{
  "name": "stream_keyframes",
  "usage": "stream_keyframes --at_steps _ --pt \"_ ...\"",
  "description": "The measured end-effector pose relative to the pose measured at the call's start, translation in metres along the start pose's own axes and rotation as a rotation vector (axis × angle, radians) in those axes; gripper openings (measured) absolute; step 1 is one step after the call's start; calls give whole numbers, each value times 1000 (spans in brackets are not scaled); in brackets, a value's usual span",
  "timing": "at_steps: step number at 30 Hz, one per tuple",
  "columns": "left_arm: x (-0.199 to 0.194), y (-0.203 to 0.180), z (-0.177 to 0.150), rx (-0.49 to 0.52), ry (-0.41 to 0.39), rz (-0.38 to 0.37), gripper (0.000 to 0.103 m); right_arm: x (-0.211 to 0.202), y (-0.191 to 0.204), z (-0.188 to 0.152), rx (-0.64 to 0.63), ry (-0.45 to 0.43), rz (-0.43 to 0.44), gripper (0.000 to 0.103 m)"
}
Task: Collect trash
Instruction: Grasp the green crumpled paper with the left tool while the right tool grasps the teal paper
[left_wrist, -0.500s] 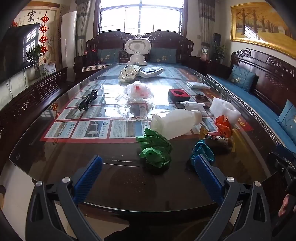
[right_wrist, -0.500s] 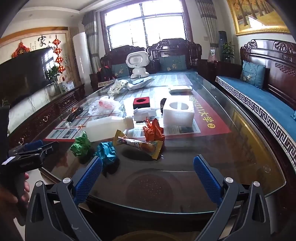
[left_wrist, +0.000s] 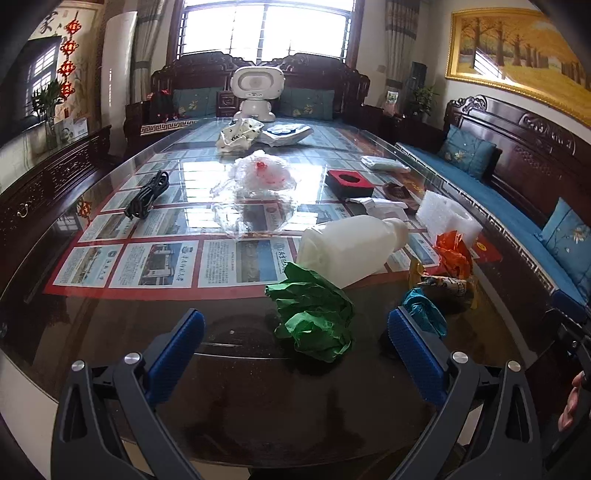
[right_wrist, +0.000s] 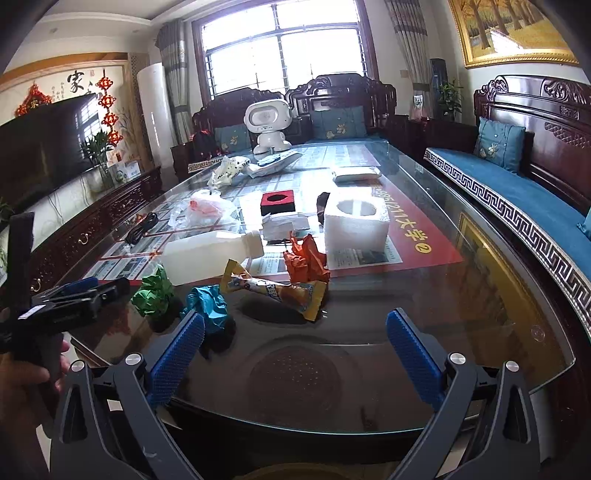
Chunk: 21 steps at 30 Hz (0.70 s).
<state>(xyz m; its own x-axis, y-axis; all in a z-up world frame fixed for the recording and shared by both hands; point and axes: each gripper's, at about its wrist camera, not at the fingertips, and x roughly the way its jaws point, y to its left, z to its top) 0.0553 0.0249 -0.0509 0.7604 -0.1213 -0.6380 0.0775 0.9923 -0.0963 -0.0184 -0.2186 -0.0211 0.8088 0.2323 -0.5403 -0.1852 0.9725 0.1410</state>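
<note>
Trash lies near the front edge of the glass table (left_wrist: 110, 332). A crumpled green paper (left_wrist: 314, 317) lies just ahead of my open, empty left gripper (left_wrist: 295, 354); it also shows in the right wrist view (right_wrist: 153, 295). A crumpled teal paper (right_wrist: 208, 306) sits by the left finger of my open, empty right gripper (right_wrist: 295, 354). Beyond lie a yellow snack wrapper (right_wrist: 277, 290), a crumpled orange paper (right_wrist: 306, 258), a white plastic bottle (left_wrist: 347, 251) on its side and a white foam block (right_wrist: 356, 227). The left gripper (right_wrist: 74, 295) also shows at the left of the right wrist view.
Farther back on the table are a clear plastic bag (left_wrist: 258, 177), a red and black box (left_wrist: 349, 182), a black cable (left_wrist: 147, 194) and a white robot toy (left_wrist: 256, 92). Dark wooden sofas with blue cushions (right_wrist: 517, 206) run along the right and far sides.
Both grippers have edged slightly forward toward the table; the green paper now sits a little closer between the left fingers. Nothing on the table has moved.
</note>
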Motion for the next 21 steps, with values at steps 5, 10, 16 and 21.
stream_keyframes --at_steps 5,10,16,21 --pt "21 -4 3 43 49 -2 99 4 4 2 -4 -3 21 95" --pt "45 0 7 59 91 -7 99 12 7 4 -15 16 35 95" --pt "57 8 7 23 105 -125 99 23 -2 4 41 50 213 95" --pt "65 12 8 24 121 -157 98 33 -6 3 61 64 200 95"
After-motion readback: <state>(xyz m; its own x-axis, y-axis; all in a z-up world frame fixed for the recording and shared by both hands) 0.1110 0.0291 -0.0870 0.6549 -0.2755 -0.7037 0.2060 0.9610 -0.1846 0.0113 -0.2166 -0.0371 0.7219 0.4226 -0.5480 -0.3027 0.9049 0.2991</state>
